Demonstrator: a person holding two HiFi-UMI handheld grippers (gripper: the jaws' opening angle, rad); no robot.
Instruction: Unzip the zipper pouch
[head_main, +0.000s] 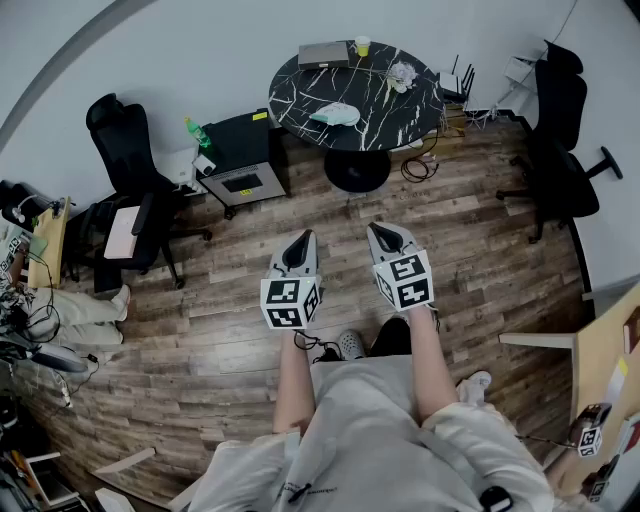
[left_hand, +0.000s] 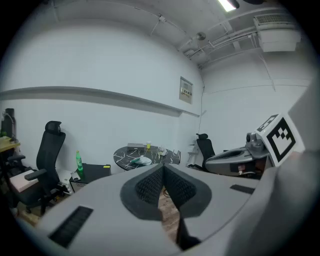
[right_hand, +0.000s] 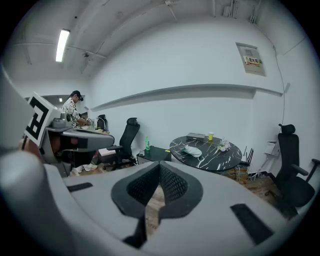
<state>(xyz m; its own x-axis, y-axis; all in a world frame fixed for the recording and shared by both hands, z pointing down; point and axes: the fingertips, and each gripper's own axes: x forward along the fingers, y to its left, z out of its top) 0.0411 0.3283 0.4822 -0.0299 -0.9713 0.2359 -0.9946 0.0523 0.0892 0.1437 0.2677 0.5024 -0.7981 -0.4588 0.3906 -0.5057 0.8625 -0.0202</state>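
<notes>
Lying well beyond right claw (head_main: 384, 233): pouch (head_main: 335, 114)

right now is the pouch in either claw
No, the left claw and right claw are shut on nothing, and the pouch lies on the round table.

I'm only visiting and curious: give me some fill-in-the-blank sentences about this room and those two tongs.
1. The left tongs and the right tongs are both ____ and hold nothing.
2. The pouch lies on the round table, whose top is ____ with white veins.
3. In the head view, the green bottle stands to the table's ____.
4. The small cup at the table's far edge is ____.

Missing words: shut; black; left; yellow.
</notes>
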